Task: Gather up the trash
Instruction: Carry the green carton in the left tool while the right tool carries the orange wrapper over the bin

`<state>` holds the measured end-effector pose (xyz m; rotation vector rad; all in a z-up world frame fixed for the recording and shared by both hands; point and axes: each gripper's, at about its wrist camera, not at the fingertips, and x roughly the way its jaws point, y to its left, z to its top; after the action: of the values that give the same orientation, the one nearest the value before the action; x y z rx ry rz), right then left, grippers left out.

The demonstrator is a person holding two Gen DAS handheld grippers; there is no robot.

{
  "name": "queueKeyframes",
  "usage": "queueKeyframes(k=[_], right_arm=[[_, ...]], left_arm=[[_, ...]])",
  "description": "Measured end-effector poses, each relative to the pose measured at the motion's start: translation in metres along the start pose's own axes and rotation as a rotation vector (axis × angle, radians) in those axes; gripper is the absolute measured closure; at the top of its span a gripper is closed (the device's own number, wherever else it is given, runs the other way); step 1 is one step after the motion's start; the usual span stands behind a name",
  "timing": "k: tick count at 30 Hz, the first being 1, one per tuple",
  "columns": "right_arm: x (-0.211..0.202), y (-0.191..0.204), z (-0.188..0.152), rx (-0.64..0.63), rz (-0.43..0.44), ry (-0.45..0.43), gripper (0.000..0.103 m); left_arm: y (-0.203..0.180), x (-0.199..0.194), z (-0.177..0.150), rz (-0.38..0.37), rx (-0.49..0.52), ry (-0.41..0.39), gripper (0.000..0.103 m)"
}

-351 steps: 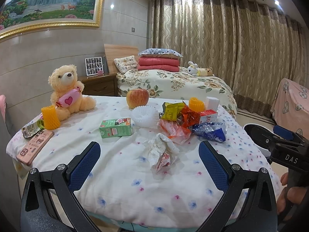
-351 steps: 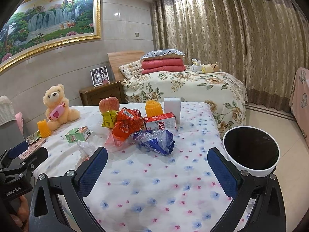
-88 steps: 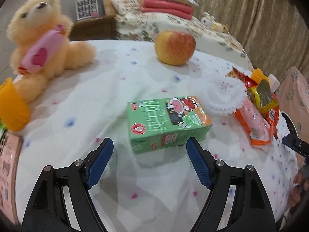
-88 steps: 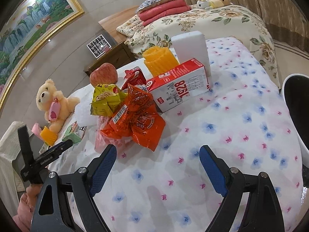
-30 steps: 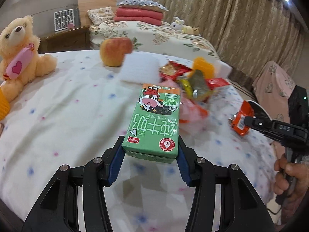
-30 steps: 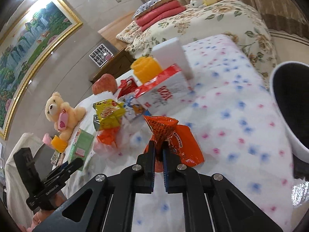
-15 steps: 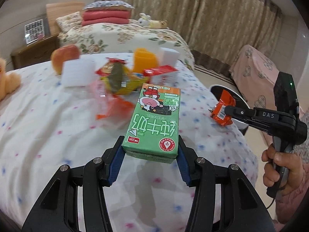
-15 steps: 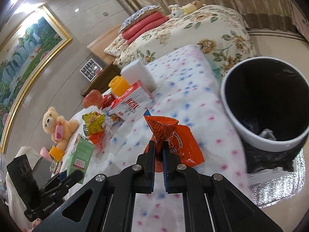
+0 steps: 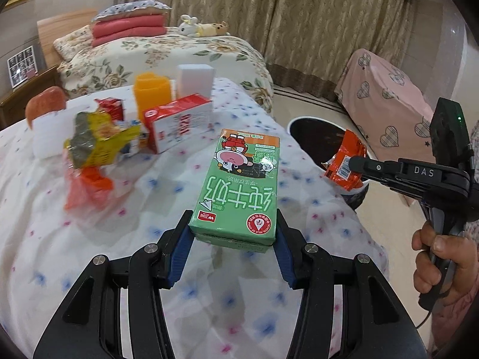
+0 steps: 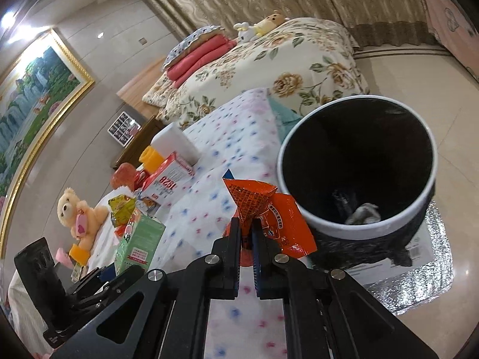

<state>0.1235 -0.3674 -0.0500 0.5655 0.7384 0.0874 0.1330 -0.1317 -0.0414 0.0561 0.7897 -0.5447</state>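
Note:
My left gripper [image 9: 232, 236] is shut on a green milk carton [image 9: 239, 185], held above the flowered tablecloth [image 9: 89, 239]. My right gripper [image 10: 246, 224] is shut on an orange snack wrapper [image 10: 269, 212], which hangs at the table's edge beside the black bin with a white rim [image 10: 356, 161]. The left wrist view has that right gripper [image 9: 353, 161] with its wrapper [image 9: 344, 161] in front of the bin [image 9: 311, 122]. The green carton [image 10: 137, 239] and the left gripper show at lower left in the right wrist view. Crumpled paper [image 10: 363, 214] lies in the bin.
More litter stays on the table: a yellow wrapper [image 9: 98, 143], a red-and-white carton [image 9: 176, 125], an orange plastic bag [image 9: 86, 185]. An apple [image 9: 45, 101], an orange cup [image 9: 152, 92] and a white block [image 9: 194, 77] stand behind. A bed [image 9: 167, 51] and a pink-covered chair [image 9: 386, 89] lie beyond.
Both grippers have swung right toward the bin with their loads. The bin now looms larger in the right wrist view, and the litter pile has slid left in the left wrist view.

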Motion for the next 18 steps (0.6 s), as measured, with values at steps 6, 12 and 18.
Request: queueKeyframes(k=[6,12,18], right_arm=[[-0.006,-0.015,0.004,0.020,-0.021,-0.012,0.097],[-0.010,-0.029,0.009,0.037,-0.042,-0.022,0.097],[-0.014,-0.044,0.013,0.055,-0.061,-0.030,0.097]], left_arm=[[-0.021,0.015,0.010,-0.023,0.032,0.018,0.053],[-0.041,0.029,0.018,-0.044,0.062,0.036,0.053],[-0.057,0.042,0.027,-0.055,0.086,0.044,0.053]])
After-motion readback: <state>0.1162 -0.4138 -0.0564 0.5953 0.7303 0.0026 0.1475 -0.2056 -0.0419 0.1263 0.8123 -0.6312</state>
